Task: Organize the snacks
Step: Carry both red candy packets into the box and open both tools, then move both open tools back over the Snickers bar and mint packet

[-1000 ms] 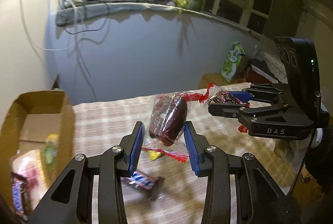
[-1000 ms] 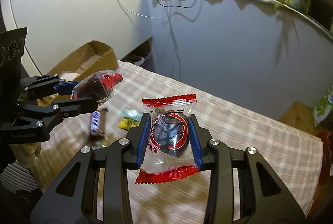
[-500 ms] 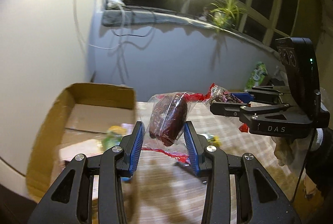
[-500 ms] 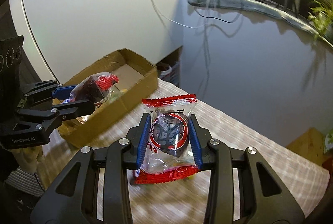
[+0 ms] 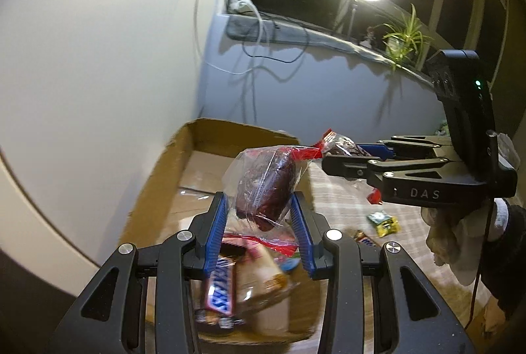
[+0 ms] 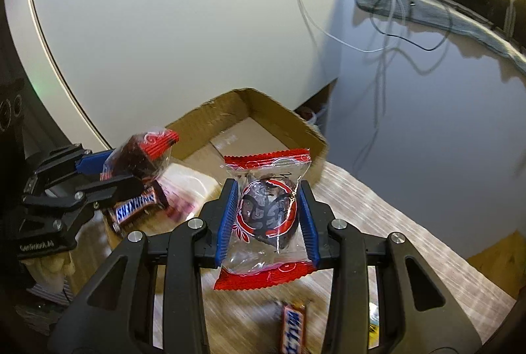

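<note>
My left gripper [image 5: 259,206] is shut on a dark red snack in a clear wrapper [image 5: 266,186], held over the near end of the open cardboard box [image 5: 210,130]. Below it in the box lie a Snickers bar [image 5: 220,288] and other packets. My right gripper [image 6: 266,206] is shut on a second clear packet with red ends and a dark snack [image 6: 266,209], held above the striped tablecloth [image 6: 378,222] just right of the box [image 6: 282,113]. In the right wrist view the left gripper [image 6: 125,169] hangs over the box with its snack [image 6: 141,156].
A Snickers bar [image 6: 292,327] lies on the cloth under the right gripper. A small green-yellow packet [image 5: 383,222] and another bar [image 5: 365,239] lie on the cloth right of the box. A white wall stands behind the box; cables hang from the window sill [image 5: 296,31].
Both grippers have swung left across the table with their snacks. The box, at the far left before, now lies under the left gripper and beside the right one.
</note>
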The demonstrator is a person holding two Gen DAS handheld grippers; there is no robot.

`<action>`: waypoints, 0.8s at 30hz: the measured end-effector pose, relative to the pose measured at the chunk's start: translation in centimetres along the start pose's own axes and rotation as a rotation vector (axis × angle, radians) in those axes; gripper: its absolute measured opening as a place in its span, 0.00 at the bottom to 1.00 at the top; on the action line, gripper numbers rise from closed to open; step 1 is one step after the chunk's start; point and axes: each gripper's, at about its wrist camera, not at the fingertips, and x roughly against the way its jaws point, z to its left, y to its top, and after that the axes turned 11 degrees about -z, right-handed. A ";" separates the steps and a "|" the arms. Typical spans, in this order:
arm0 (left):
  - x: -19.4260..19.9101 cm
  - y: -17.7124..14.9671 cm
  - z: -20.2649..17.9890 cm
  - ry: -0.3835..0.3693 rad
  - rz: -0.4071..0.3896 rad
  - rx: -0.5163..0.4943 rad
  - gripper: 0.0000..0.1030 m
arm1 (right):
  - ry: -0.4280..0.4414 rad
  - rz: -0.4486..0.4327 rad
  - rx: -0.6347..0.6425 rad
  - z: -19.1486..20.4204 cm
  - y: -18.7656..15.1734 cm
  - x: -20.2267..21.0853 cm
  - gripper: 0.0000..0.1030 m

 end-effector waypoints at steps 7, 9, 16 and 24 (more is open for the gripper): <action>0.3 -0.3 1.3 0.035 0.006 0.017 0.37 | 0.033 0.013 -0.002 1.6 0.8 -2.9 0.37; 0.4 -0.4 1.6 0.041 0.008 0.017 0.37 | 0.036 0.014 0.000 2.0 0.9 -3.5 0.37; 0.4 -0.4 1.9 0.065 0.005 0.015 0.43 | 0.036 0.011 0.004 2.6 1.4 -4.3 0.59; 0.7 -0.2 1.9 0.070 -0.003 0.016 0.43 | 0.018 -0.010 0.007 2.5 1.5 -3.3 0.69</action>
